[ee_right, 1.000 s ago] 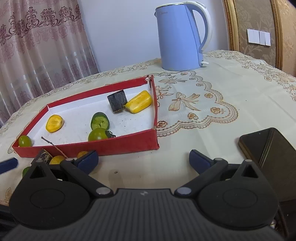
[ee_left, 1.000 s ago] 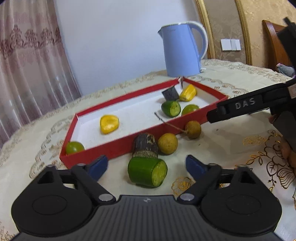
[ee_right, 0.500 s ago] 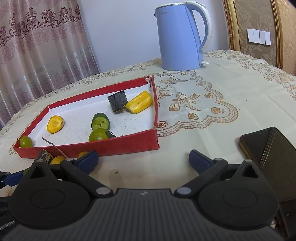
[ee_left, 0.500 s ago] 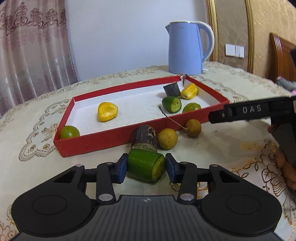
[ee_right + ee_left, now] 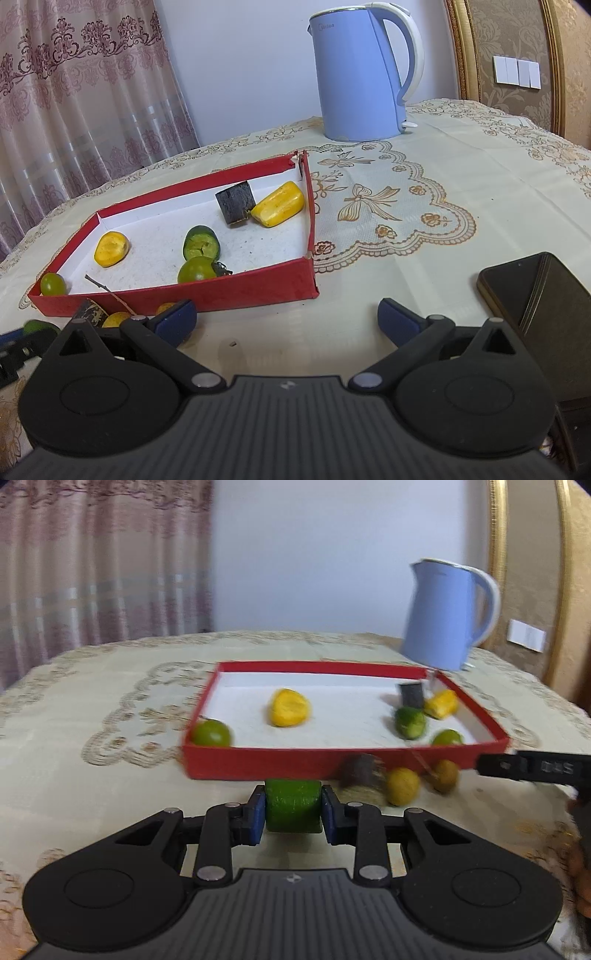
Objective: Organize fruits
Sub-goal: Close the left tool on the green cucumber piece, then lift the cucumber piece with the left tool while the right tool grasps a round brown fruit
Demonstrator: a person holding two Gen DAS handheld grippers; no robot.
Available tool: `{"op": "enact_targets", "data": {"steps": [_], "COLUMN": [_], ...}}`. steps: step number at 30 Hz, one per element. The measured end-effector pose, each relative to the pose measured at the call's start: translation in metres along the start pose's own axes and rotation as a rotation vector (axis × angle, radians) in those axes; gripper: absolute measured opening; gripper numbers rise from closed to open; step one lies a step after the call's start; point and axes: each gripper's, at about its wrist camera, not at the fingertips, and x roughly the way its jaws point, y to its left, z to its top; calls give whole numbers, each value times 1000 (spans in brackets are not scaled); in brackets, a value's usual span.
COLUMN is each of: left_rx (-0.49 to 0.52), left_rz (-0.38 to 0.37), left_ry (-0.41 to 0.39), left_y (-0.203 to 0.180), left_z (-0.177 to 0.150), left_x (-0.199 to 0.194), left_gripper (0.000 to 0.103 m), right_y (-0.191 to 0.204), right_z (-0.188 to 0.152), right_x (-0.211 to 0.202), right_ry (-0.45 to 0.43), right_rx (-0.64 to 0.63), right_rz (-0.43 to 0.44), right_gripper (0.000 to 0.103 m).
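My left gripper (image 5: 293,810) is shut on a green cucumber chunk (image 5: 291,806) and holds it just in front of the red tray's near wall (image 5: 258,766). The tray holds two yellow pieces (image 5: 289,708), a green tomato (image 5: 211,733), a cucumber piece (image 5: 409,722), another green fruit (image 5: 447,737) and a dark block (image 5: 410,694). A dark sugarcane piece (image 5: 360,775) and two longans (image 5: 402,791) lie outside the tray. My right gripper (image 5: 287,322) is open and empty, low over the cloth right of the tray (image 5: 240,291).
A blue kettle (image 5: 360,74) stands behind the tray. A dark phone (image 5: 532,291) lies at the right near my right gripper. The table has an embroidered cream cloth (image 5: 424,177). Curtains hang behind at the left.
My left gripper shut on the cucumber chunk, lifted it and swung left along the tray's front wall. The right gripper has not moved.
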Motion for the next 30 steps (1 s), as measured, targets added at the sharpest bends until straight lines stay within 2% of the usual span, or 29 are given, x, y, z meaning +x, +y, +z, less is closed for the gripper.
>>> {"op": "enact_targets", "data": {"steps": [5, 9, 12, 17, 21, 26, 30], "left_rx": [-54, -57, -8, -6, -11, -14, -16], "left_rz": [71, 106, 195, 199, 197, 195, 194], "left_ry": [35, 28, 7, 9, 10, 11, 13], "left_y": [16, 18, 12, 12, 13, 13, 14], "left_z": [1, 0, -2, -2, -2, -2, -2], "left_x": [9, 12, 14, 15, 14, 14, 15], "left_gripper": [30, 29, 29, 29, 29, 29, 30], "right_y": [-1, -3, -6, -7, 10, 31, 43], "right_z": [0, 0, -1, -2, -6, -12, -18], "right_x": [0, -1, -2, -5, -7, -13, -15], "right_ry": [-2, -4, -9, 10, 42, 30, 34], "right_rx": [2, 11, 27, -1, -112, -251, -327], "right_rz": [13, 31, 61, 164, 140, 61, 47], "right_gripper": [103, 103, 103, 103, 103, 103, 103]}}
